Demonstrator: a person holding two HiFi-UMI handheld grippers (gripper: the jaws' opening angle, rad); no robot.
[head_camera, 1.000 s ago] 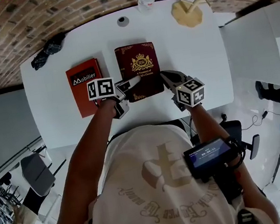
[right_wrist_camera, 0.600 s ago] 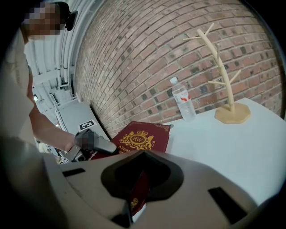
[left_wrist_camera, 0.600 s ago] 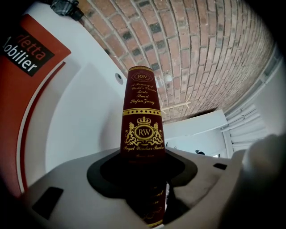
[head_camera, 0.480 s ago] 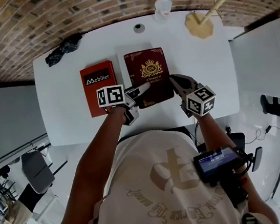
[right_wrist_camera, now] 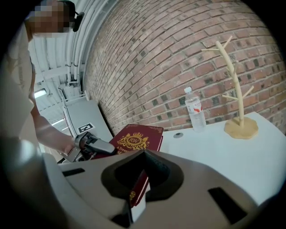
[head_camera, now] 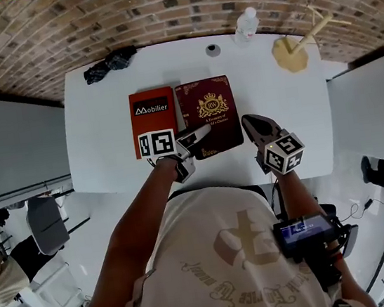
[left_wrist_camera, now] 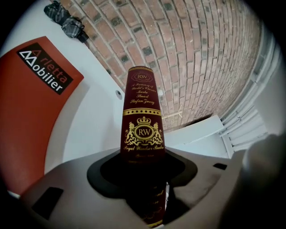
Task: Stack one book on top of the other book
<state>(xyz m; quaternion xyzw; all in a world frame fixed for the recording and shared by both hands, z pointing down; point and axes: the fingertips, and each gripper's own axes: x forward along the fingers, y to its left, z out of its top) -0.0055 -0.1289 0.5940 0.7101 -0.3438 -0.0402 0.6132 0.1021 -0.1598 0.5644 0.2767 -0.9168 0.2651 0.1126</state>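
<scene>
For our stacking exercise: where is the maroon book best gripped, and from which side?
Likely its two near corners, from the person's side: the maroon book is wide and thin, and the left gripper and right gripper pinch it there.

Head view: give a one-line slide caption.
Left gripper and right gripper hold the maroon book beside the red book on the table.

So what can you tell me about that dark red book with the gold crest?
The dark red book is a closed hardback with a gold crest, an "RW" monogram and gilt borders on its cover and spine. It lies right beside the orange book over the white table. The left claw is clamped on the near end of its spine and the right claw on its near right corner. Its near edge looks raised.
</scene>
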